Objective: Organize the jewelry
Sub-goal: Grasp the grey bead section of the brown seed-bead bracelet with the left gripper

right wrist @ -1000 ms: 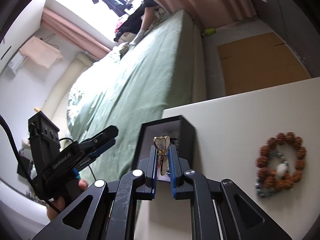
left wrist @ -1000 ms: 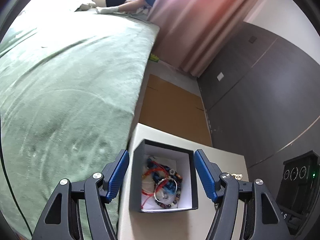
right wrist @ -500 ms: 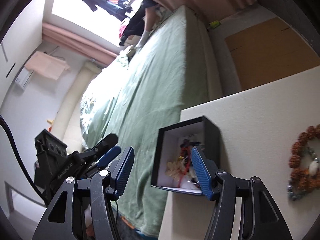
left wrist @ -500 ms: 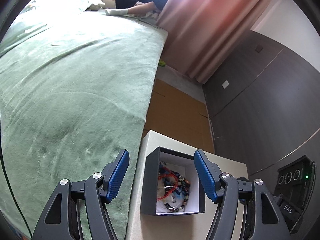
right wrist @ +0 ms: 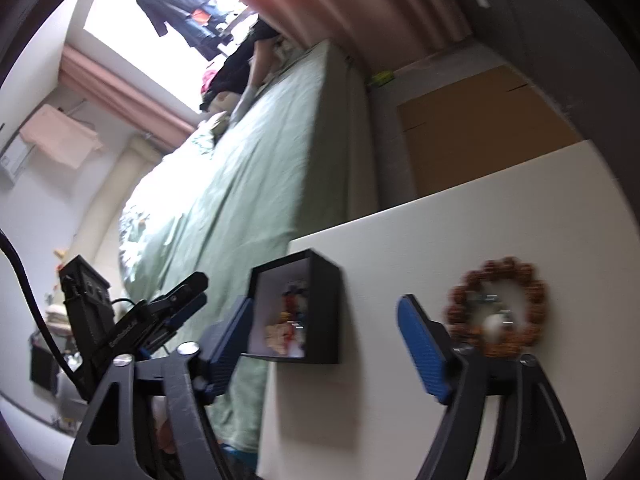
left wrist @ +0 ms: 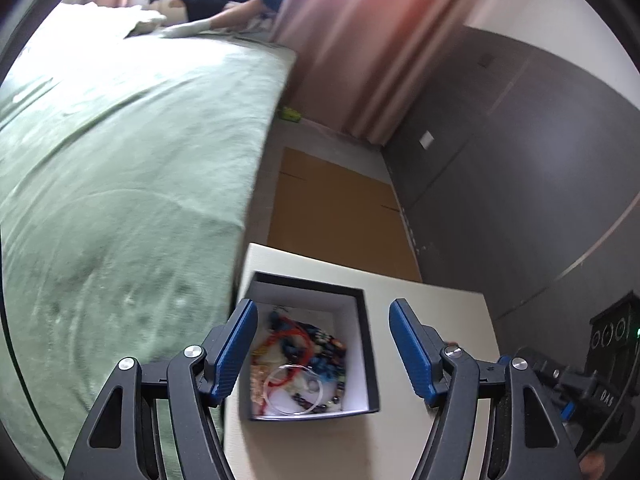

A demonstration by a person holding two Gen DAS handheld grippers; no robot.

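Note:
A black jewelry box [left wrist: 362, 344] with a white inside stands at the left edge of a cream table [left wrist: 432, 308]. It holds tangled bracelets, beads and a clear bangle [left wrist: 296, 372]. My left gripper [left wrist: 323, 354] is open and empty just above the box. My right gripper [right wrist: 326, 350] is open and empty, between the box [right wrist: 324, 312] and a brown bead bracelet [right wrist: 500, 312] that lies on the table [right wrist: 440, 240] with a small white-and-silver piece inside its ring.
A bed with a green cover [left wrist: 120, 168] runs along the table's left side. Brown cardboard [left wrist: 340, 212] lies on the floor beyond the table. A dark wardrobe wall [left wrist: 520, 152] is on the right. The other gripper [right wrist: 132, 328] shows at left in the right wrist view.
One second ago my right gripper was shut on a gold heart-shaped piece over the box. It has since opened, the piece now lies in the box, and it has swung right toward the brown bead bracelet.

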